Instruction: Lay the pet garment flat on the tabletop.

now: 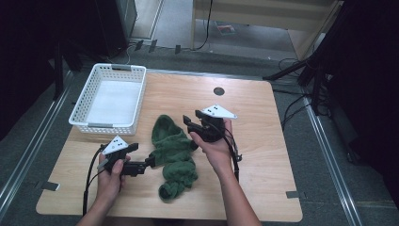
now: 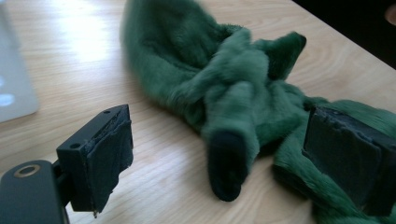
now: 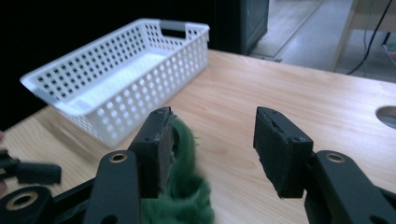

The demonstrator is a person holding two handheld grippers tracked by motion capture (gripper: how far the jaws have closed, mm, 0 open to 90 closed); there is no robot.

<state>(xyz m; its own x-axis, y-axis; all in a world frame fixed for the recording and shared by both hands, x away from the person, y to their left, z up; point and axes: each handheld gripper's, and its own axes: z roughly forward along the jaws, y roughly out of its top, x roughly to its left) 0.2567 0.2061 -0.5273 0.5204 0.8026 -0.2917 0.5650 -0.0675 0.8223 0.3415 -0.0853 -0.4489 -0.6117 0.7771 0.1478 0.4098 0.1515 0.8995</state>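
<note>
Closing in on green fleece cloth (image 1: pixel 174 157), crumpled mid-table | left gripper (image 2: pixel 215 154) wide open, straddling a fold, holding nothing | right gripper (image 3: pixel 212 149) open, empty (above cloth) | advice: seat fold deep before squeezing; white basket (image 1: pixel 109 98) waits far-left.

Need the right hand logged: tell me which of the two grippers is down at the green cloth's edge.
The left gripper: it lies low, with open jaws reaching into the side of the green fleece cloth. The right gripper is held higher above the cloth, jaws open, aimed toward the white basket.

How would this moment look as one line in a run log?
left gripper: open at green cloth | right gripper: open above it | white basket: empty
</note>
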